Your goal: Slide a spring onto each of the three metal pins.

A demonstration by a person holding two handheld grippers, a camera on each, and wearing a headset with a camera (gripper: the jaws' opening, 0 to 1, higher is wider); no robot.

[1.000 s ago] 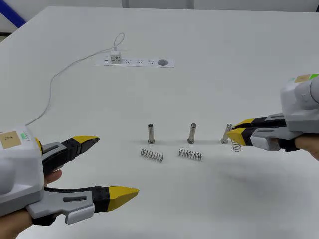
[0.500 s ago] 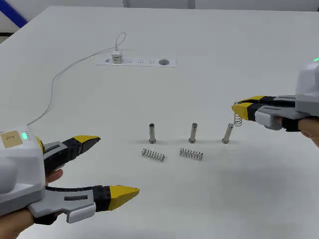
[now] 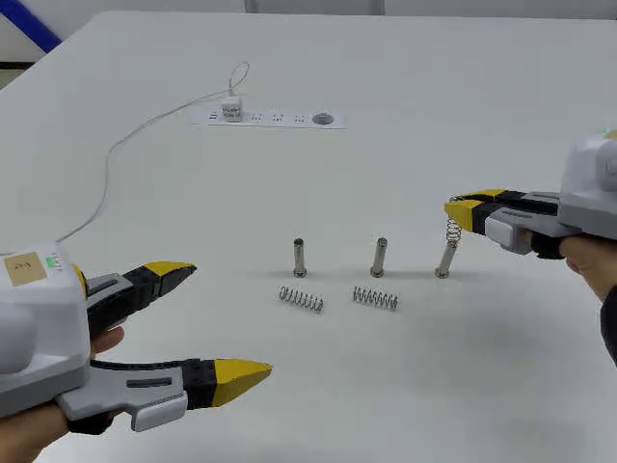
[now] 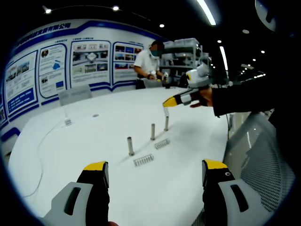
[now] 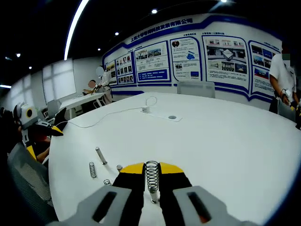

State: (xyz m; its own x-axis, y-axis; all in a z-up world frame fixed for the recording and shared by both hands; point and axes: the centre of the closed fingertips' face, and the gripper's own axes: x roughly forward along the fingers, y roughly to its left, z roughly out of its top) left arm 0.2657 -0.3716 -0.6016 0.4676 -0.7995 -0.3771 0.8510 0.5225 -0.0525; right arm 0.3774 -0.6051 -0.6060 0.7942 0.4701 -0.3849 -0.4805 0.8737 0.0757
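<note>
My yellow-tipped left gripper (image 3: 231, 318) gapes wide, empty. Farther out, my right gripper (image 3: 453, 210) pinches a small coiled steel spring (image 3: 453, 231) over the leaning rightmost metal pin (image 3: 444, 260); I reckon pressing off-axis could topple it.

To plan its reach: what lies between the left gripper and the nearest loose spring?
Nothing but bare white table, as the head view shows. The left gripper is open, and the spring lies flat before the left pin.
</note>
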